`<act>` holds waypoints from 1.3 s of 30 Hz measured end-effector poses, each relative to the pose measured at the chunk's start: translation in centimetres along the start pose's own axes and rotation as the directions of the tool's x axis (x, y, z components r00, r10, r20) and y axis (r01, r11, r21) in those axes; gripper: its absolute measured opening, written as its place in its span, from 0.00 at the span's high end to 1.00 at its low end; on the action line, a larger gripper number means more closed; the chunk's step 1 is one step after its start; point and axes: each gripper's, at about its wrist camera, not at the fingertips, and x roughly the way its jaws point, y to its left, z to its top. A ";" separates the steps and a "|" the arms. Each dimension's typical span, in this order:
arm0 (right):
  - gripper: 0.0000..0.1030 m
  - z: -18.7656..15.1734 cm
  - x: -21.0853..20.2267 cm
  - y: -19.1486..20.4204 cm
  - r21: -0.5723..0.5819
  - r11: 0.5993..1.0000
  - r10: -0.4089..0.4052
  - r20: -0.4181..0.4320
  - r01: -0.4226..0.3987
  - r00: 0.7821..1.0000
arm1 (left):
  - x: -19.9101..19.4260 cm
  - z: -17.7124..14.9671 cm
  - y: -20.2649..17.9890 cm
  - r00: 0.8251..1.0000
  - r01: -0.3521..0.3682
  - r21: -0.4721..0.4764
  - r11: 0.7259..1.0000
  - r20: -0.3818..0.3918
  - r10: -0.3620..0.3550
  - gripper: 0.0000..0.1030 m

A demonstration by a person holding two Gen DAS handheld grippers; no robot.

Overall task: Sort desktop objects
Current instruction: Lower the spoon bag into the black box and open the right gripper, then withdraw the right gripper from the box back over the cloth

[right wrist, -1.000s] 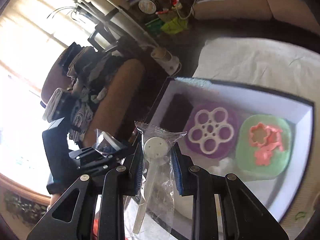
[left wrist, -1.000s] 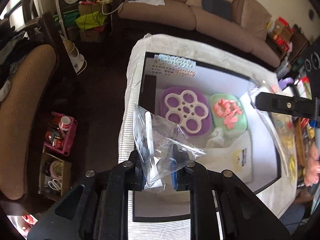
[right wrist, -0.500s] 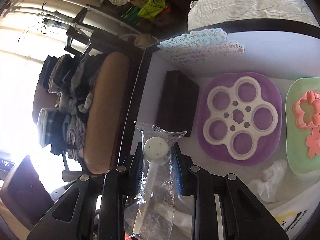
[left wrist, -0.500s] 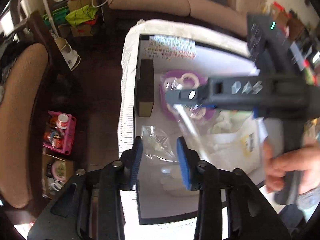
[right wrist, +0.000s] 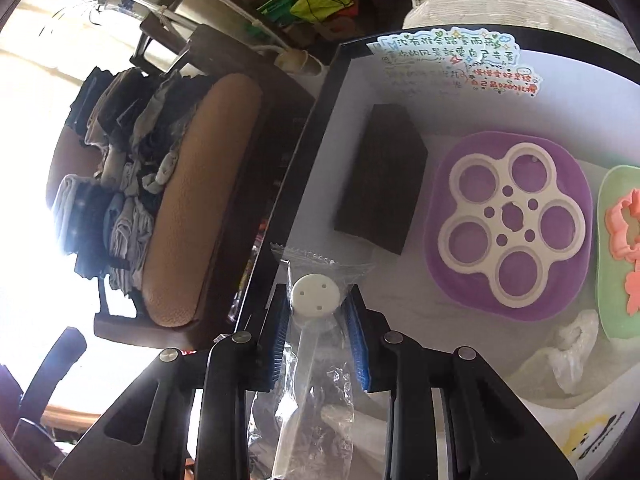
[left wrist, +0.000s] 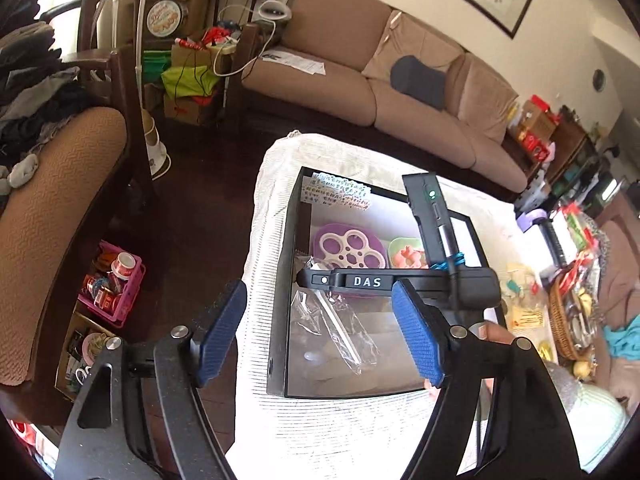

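Observation:
My right gripper is shut on a clear plastic bag with a white stick tool inside, low over the near left corner of the black-rimmed box. In the left wrist view the right gripper reaches into the box and the bag hangs under it. My left gripper is open and empty above the box's near edge. A purple dish with a white flower mould and a green dish with pink cutters lie in the box.
A dark block lies in the box by its left wall. A crumpled bag and a sticker note are also inside. A brown chair stands left of the table and a sofa behind it. A wicker basket is at the right.
My left gripper has opened wide, let go of the bag and pulled back and up. My right gripper has carried the bag down into the box's near left corner.

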 end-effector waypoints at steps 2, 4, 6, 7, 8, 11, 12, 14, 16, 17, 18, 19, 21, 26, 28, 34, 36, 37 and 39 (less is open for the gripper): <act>0.62 -0.6 0.8 -0.6 0.054 0.999 0.007 -0.049 -0.005 0.999 | 0.0 -0.1 0.3 1.000 0.005 -0.002 1.000 -0.006 -0.005 0.30; 0.54 -1.2 1.0 -1.5 0.111 0.994 0.011 -0.082 -0.002 0.997 | 0.2 -0.4 0.4 1.000 0.007 -0.004 1.000 -0.014 -0.007 0.30; 0.53 -1.3 0.0 -2.0 0.119 0.993 0.010 -0.060 -0.003 0.998 | 0.4 -0.7 0.5 1.000 0.012 -0.012 1.000 -0.022 -0.012 0.30; 0.49 -1.2 -0.7 -2.0 0.109 0.994 0.004 -0.044 0.000 0.999 | 0.4 -0.9 0.5 1.000 0.015 -0.017 1.000 -0.024 -0.015 0.30; 0.46 -1.2 -1.4 -2.0 0.101 0.995 0.010 -0.028 -0.007 1.000 | 0.4 -1.1 0.6 0.999 0.017 -0.019 1.000 -0.027 -0.017 0.30; 0.42 -1.3 -3.5 -2.0 0.074 0.997 0.023 -0.011 -0.022 1.000 | 0.4 -1.8 0.4 0.999 0.021 -0.024 1.000 -0.035 -0.022 0.30; 0.39 -1.3 -4.0 -1.8 0.049 0.999 0.012 -0.019 -0.011 1.000 | 0.4 -1.9 0.3 0.999 0.022 -0.027 0.999 -0.038 -0.023 0.30; 0.39 -1.6 -4.8 -1.4 -0.013 0.999 -0.039 -0.031 0.038 0.999 | 0.5 -2.2 0.1 0.999 0.020 -0.027 0.999 -0.046 -0.022 0.29; 0.39 -2.1 -4.9 -1.0 -0.082 0.992 -0.099 -0.045 0.095 0.994 | 1.0 -2.6 -0.2 0.998 0.021 -0.023 1.000 -0.066 -0.022 0.29; 0.39 -2.2 -4.6 -1.0 -0.108 0.986 -0.132 -0.063 0.125 0.989 | 1.4 -2.9 -0.3 0.996 0.024 -0.024 0.999 -0.082 -0.026 0.29; 0.39 -2.4 -4.2 -1.2 -0.118 0.983 -0.150 -0.085 0.140 0.985 | 1.8 -3.2 -0.4 0.995 0.028 -0.028 0.999 -0.096 -0.030 0.29; 0.39 -2.7 -3.7 -1.5 -0.108 0.985 -0.143 -0.105 0.131 0.984 | 2.2 -3.5 -0.6 0.994 0.030 -0.031 0.999 -0.106 -0.033 0.29; 0.39 -3.2 -3.8 -2.0 -0.082 0.993 -0.090 -0.108 0.081 0.990 | 2.8 -4.3 -0.8 0.992 0.035 -0.032 0.999 -0.123 -0.039 0.29; 0.39 -4.4 -8.0 -1.7 -0.209 0.964 -0.167 0.009 0.165 0.986 | 3.9 -5.4 -1.1 0.991 0.000 -0.037 0.999 -0.137 -0.005 0.29; 0.41 -4.5 -8.9 -2.0 -0.204 0.964 -0.171 0.007 0.169 0.985 | 4.4 -5.8 -0.8 0.989 0.010 -0.074 0.997 -0.144 -0.020 0.29; 0.42 -7.2 -13.6 -2.4 -0.222 0.965 -0.127 0.070 0.140 0.989 | 2.6 -6.9 -2.4 0.994 0.040 -0.082 0.996 -0.093 -0.048 0.26; 0.42 -9.0 -16.3 -2.9 -0.248 0.956 -0.132 0.115 0.157 0.985 | 1.7 -7.5 -4.4 0.997 0.044 -0.054 0.998 -0.060 -0.048 0.10; 0.39 -10.1 -17.8 -3.5 -0.248 0.954 -0.137 0.137 0.168 0.981 | 1.5 -7.8 -5.6 0.997 0.055 -0.036 0.998 -0.050 -0.057 0.08; 0.31 -12.4 -20.7 -5.0 -0.235 0.955 -0.142 0.177 0.182 0.974 | 1.2 -8.4 -8.6 0.996 0.073 0.006 0.997 -0.047 -0.072 0.00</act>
